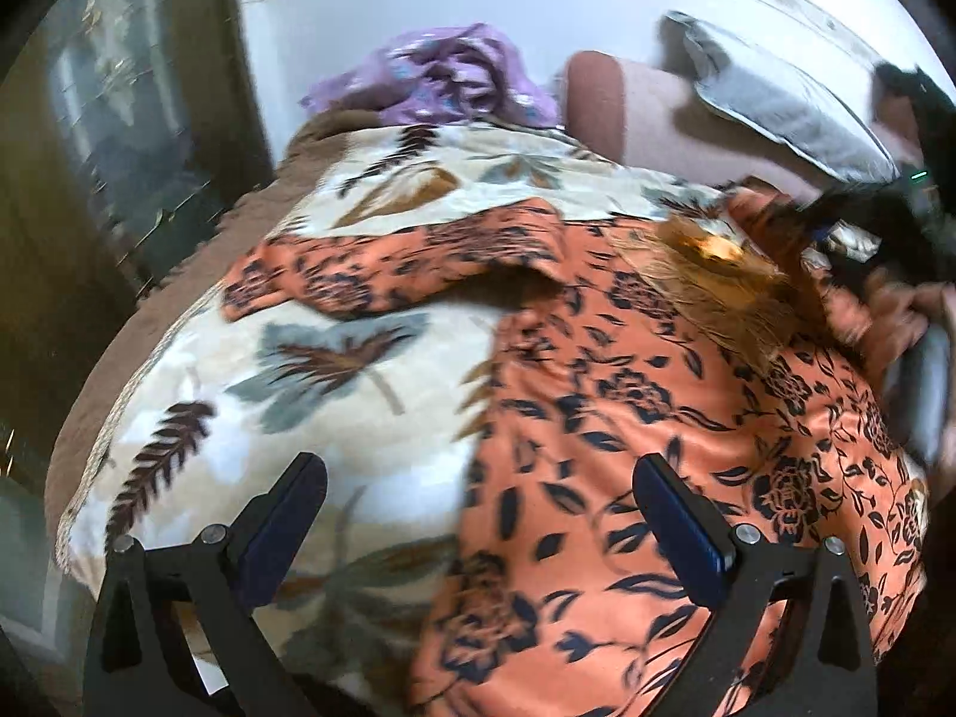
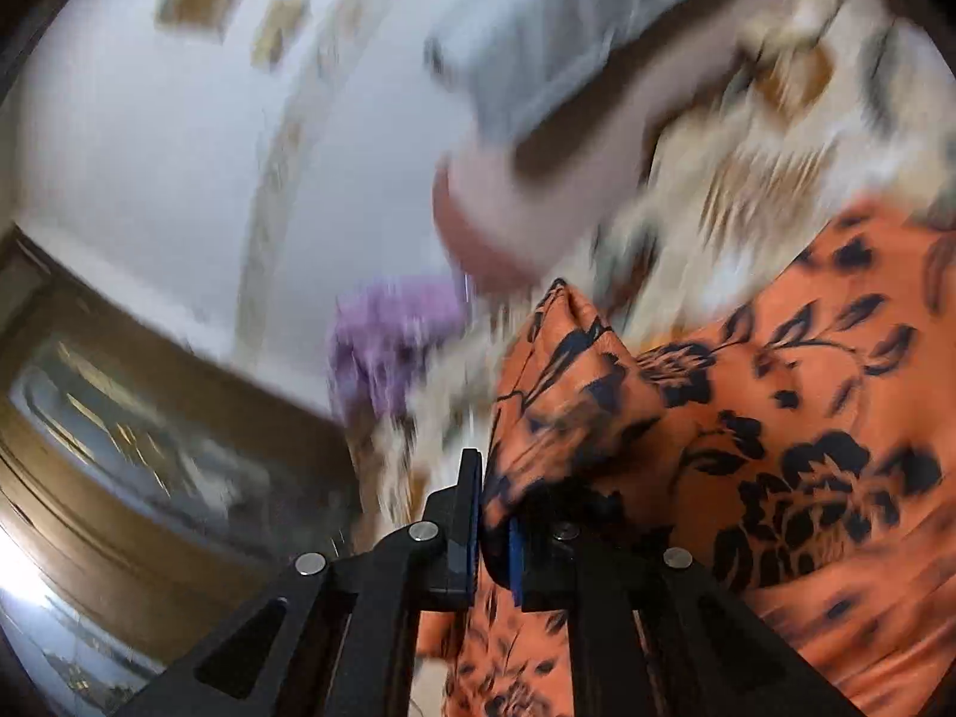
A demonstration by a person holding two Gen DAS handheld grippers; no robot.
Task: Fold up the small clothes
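Between the right gripper (image 2: 495, 529) jaws, pinched nearly together, a bunched edge of the orange floral garment (image 1: 627, 418) is clamped; the cloth runs away to the right and near side of it. Over the leaf-print bedspread (image 1: 334, 352) the left gripper (image 1: 478, 544) hangs wide apart and empty, garment under its right finger. One sleeve, blurred but likely that, stretches far-left. The left gripper seems nearer that loose end.
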